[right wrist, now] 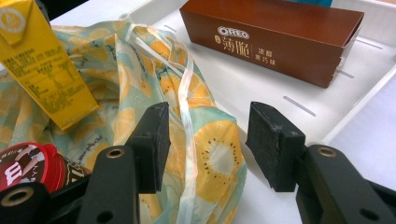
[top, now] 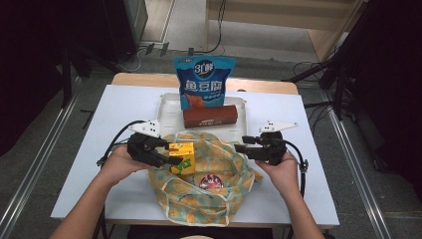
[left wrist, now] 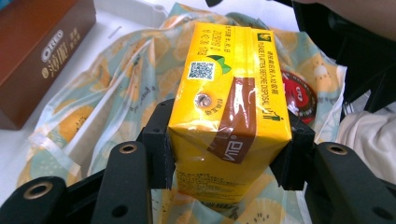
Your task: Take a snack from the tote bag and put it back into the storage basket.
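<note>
Holding: your left hand-held gripper clamps the juice carton over the bag.
Right hand-held gripper: jaws wide, bag rim between them.
Tip: lower it upright, beside the red packet.

Lab: floor rails, cables, dark stands.

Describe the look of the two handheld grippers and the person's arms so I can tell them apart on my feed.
Both look alike: the left gripper and right gripper have black bodies, two blocky black jaws with brass-coloured rivets, a grey three-cornered plate on top and a trailing black cable. The forearms are bare; no sleeves or gloves show.
</note>
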Tool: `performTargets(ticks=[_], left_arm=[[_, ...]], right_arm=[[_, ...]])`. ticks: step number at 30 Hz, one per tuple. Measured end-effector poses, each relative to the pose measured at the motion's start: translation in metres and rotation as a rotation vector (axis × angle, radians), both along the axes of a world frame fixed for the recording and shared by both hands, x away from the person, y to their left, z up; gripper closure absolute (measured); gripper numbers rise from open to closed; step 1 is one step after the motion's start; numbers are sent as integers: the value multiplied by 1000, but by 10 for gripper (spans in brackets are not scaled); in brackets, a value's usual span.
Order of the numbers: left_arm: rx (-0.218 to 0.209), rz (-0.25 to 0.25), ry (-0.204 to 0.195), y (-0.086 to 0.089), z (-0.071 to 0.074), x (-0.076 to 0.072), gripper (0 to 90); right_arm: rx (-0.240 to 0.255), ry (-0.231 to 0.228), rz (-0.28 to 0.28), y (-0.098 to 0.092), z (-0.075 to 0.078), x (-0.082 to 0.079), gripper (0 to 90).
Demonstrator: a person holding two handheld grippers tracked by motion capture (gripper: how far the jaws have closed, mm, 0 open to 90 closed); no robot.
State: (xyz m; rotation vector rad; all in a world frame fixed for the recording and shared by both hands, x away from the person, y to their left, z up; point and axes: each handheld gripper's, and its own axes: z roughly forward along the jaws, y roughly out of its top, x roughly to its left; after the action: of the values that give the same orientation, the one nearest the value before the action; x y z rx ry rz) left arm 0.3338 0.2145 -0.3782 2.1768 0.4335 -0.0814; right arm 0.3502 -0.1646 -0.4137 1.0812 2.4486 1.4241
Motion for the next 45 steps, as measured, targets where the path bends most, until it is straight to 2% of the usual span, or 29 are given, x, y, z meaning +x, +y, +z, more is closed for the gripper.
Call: performTargets(ticks=[12,16,18,21,24,27,30,38,45], left_arm=[[-49,71,32,7,6,7,508],[-49,75,43,8,8,9,510],[-21,78,21,5,12,8,509],[-30,90,20,4,15,11,509],[-15,107,5,4,22,14,509],[-38,118,6,6,28,15,509],[-30,133,1,8,32,15,509],[-45,171,-5,16,45,19,509],[-16,206,-24,19,55,27,509]], right_arm=[[-1,-9,5,0,1,-3,487],[1,-11,7,0,2,-4,487],[4,-15,13,1,3,-4,487],[4,-12,21,5,4,-5,487],[1,-21,38,7,5,-6,485],[4,-23,45,9,6,-8,485],[-3,-25,51,10,7,-8,483],[-2,-24,75,18,7,-7,482],[-3,-15,81,20,5,-6,481]])
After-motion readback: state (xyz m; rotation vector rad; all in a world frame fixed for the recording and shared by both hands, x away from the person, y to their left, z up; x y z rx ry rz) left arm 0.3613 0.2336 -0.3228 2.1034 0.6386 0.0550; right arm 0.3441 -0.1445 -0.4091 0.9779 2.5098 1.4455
